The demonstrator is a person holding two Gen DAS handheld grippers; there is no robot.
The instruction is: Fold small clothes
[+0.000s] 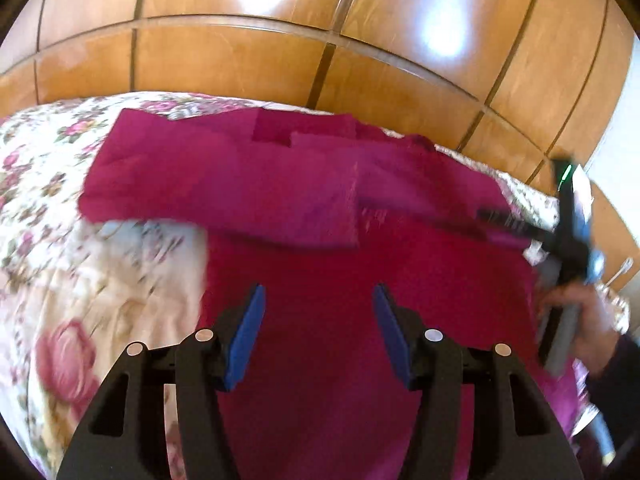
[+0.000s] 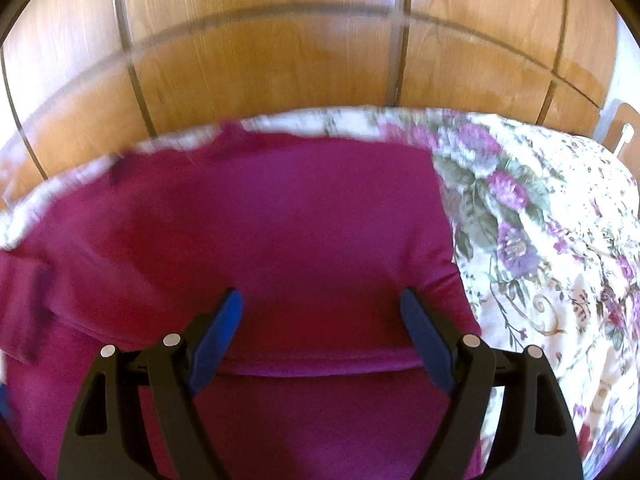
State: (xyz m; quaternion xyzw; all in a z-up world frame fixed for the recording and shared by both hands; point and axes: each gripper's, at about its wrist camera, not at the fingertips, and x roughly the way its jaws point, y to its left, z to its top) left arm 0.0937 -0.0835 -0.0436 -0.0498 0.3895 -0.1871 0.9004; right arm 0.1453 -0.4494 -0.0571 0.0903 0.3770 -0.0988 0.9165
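Observation:
A magenta garment (image 1: 280,184) lies spread on a floral bedspread (image 1: 60,240), with one part folded across its far half. My left gripper (image 1: 320,296) is open and empty, hovering over the garment's near half. The right gripper device (image 1: 568,240) shows at the right edge of the left wrist view, held by a hand. In the right wrist view the same garment (image 2: 260,220) fills the middle, with a folded hem edge just below the fingers. My right gripper (image 2: 322,300) is open and empty above it.
A wooden wardrobe wall (image 1: 280,56) rises right behind the bed and also shows in the right wrist view (image 2: 280,60). The floral bedspread (image 2: 540,240) extends to the right of the garment. The person's hand (image 1: 580,312) is at the right.

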